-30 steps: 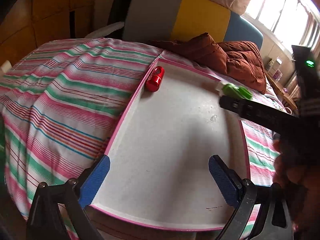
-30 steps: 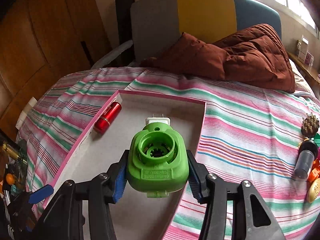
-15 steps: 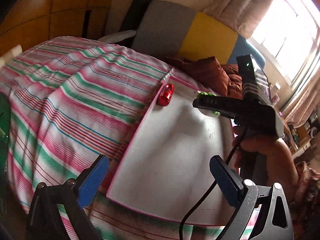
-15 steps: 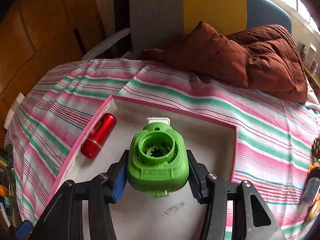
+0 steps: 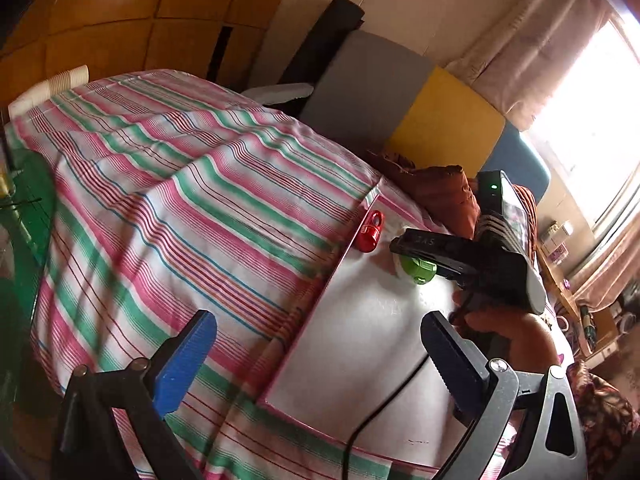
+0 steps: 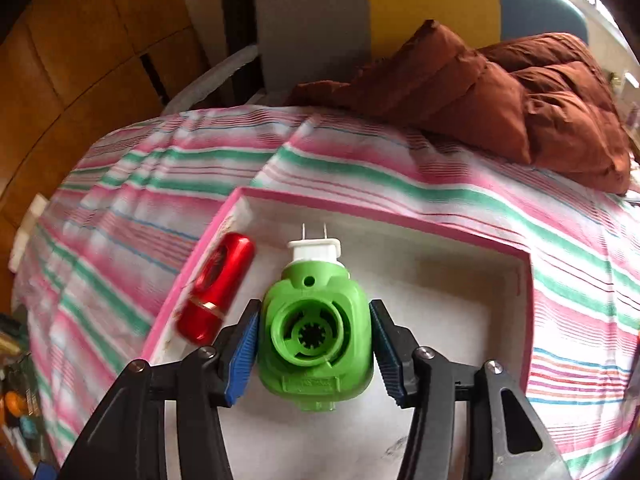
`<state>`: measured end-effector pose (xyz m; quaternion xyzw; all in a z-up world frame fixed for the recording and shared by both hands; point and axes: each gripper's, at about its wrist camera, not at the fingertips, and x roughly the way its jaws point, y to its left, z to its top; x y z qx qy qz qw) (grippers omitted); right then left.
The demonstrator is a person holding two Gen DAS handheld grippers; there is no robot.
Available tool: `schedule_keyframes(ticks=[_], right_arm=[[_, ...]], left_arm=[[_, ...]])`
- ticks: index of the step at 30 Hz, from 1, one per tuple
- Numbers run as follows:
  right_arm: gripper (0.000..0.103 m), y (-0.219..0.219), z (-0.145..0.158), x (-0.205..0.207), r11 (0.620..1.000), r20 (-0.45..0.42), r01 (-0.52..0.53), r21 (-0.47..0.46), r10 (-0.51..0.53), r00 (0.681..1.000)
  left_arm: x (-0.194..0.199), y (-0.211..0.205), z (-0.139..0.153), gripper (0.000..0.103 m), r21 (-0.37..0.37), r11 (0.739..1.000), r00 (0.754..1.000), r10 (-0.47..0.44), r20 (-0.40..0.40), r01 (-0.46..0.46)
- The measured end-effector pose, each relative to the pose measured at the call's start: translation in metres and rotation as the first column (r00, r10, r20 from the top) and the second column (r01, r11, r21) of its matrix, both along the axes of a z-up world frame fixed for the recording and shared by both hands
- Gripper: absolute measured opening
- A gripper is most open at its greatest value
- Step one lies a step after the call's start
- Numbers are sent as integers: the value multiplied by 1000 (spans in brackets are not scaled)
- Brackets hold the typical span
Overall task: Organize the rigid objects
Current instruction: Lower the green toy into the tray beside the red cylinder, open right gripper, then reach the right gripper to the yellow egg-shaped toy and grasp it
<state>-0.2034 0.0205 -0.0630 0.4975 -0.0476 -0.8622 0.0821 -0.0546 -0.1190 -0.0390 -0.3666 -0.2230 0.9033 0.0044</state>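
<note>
The right claw (image 5: 416, 258) hides most of the green plug (image 5: 418, 271).

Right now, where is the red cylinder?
The red cylinder lies inside the pink-rimmed tray, against its left wall, just left of the green plug.

plug-in device (image 6: 316, 332): green, white | tube (image 6: 216, 288): red | tray (image 6: 440, 276): white, pink-rimmed | sheet (image 5: 180, 200): pink-green-white striped

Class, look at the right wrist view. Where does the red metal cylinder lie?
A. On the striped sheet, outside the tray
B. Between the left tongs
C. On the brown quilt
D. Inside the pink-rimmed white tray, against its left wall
D: the red metal cylinder lies on the floor of the pink-rimmed white tray, against its left wall.
</note>
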Motion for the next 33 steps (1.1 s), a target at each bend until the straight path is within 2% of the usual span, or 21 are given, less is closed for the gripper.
schedule_keyframes(ticks=[7,12,19,28,31,33], right_arm=[[54,19,22,36,999,-32,-7,-37,5,999],[54,39,37,69,999,-91,1,-52,-6,996],[54,93,51,124,996,-168,84,-37,-90,982],[54,195,32,192,963,-167,258,73,-243,955],[54,240,26,215,931,-172,358,72,-342,924],[54,272,22,229,896,-170,441,44,-429,887]], left_arm=[[2,0,-2,103,22,1000,1000,-9,14,9],[6,14,-2,103,33,996,997,-80,9,79],[19,47,3,103,-11,983,983,-183,-14,183],[35,107,13,103,-24,935,934,-355,-38,355],[36,130,20,103,-35,913,912,-407,-54,406],[37,146,24,103,-41,900,898,-435,-65,433]])
